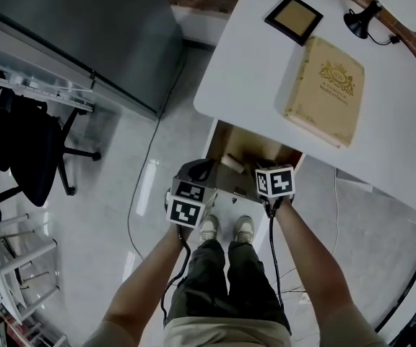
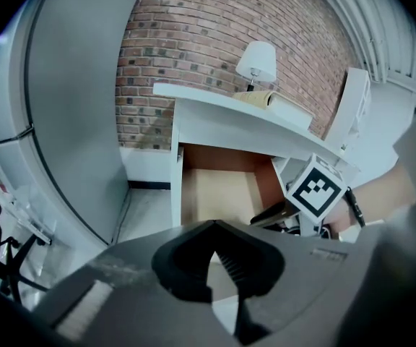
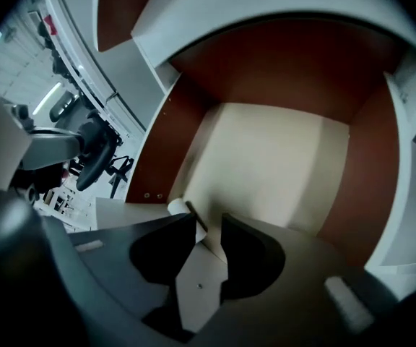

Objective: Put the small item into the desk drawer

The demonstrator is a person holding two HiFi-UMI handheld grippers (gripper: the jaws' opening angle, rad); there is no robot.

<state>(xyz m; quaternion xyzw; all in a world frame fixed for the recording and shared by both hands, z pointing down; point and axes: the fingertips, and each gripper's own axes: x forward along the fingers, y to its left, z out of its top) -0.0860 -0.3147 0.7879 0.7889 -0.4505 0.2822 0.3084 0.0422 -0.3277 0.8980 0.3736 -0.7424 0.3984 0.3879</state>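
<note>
White desk [image 1: 251,71] with open drawer [image 3: 280,157]; right gripper [image 3: 208,226] gapes near small item [image 3: 181,208].

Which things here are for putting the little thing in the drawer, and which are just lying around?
For the job:
- the open desk drawer
- the small white item inside it
- the right gripper, its fingers apart

Just lying about:
- the book, picture frame and lamp on the desk
- the office chair
</note>
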